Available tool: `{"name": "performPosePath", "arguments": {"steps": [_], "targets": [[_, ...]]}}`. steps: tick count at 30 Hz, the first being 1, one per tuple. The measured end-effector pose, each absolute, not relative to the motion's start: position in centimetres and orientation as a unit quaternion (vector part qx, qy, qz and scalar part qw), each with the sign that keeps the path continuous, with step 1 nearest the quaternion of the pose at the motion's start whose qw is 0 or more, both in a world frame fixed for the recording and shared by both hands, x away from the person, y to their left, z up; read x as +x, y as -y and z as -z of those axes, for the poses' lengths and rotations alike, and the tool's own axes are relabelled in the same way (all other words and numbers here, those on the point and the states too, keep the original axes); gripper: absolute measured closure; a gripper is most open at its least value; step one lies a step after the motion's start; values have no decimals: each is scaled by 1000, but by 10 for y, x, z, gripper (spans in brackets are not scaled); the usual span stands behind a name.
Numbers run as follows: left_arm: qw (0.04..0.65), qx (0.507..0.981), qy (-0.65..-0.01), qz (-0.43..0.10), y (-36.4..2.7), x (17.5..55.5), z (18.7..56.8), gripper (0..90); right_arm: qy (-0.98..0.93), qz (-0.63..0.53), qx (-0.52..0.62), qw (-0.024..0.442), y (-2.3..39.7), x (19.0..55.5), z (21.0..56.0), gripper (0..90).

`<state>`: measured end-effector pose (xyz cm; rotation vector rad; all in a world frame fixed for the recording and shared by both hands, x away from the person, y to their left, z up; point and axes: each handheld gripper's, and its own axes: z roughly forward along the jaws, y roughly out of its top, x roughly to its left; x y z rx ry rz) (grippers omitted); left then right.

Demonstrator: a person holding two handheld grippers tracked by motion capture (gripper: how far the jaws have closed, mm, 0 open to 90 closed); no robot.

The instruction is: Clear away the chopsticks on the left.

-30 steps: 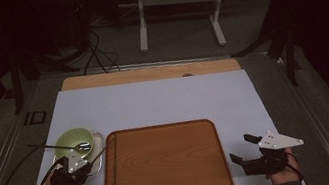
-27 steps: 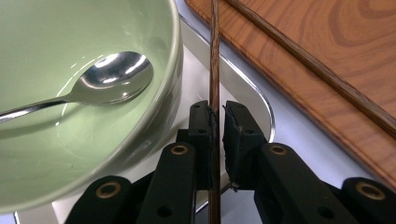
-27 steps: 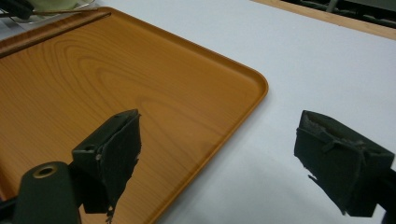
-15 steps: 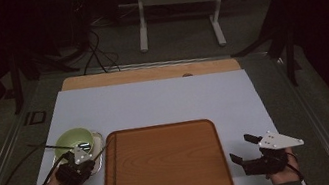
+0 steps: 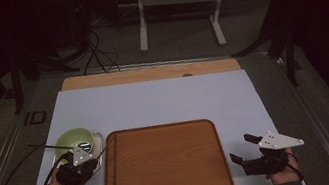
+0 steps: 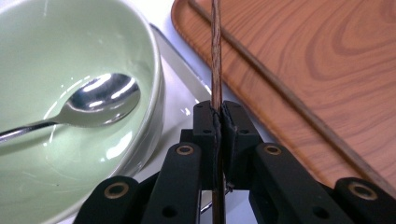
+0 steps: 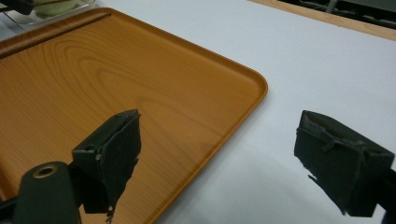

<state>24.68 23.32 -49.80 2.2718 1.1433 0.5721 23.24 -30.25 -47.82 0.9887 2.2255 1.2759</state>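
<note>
High view: the left gripper [image 5: 81, 159] sits near the counter's front-left corner, between the green bowl [image 5: 72, 140] and the left rim of the wooden tray [image 5: 164, 166]; the chopstick it holds is too thin to make out clearly here. The right gripper [image 5: 245, 149] rests near the front-right corner, off the tray's right edge, fingers apart and holding nothing. Left gripper view: the fingers [image 6: 205, 135] have just been closing and are now clamped on a thin dark wooden chopstick [image 6: 215, 56], which runs straight up between them, over the gap between bowl and tray. A second chopstick [image 6: 289, 100] lies along the tray's rim. The bowl holds a metal spoon [image 6: 100, 99] and stands on a shiny little tray [image 6: 184, 100]. Judgement: the chopstick is light, stiff, narrow and smooth, so it can roll or pivot in the pads; a hold nearer mid-length than the end looks safer, with the lift kept slow. Right gripper view: fingers [image 7: 116, 154] wide apart over the tray's near corner and the white counter [image 7: 299, 60].
</note>
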Motion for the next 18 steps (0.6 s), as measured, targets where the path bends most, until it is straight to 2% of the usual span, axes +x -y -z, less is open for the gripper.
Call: {"name": "performPosePath", "arguments": {"steps": [18], "targets": [[300, 828, -416, -228, -221, 240, 482, 855, -794, -455, 353, 195, 303, 233, 478, 142]]}}
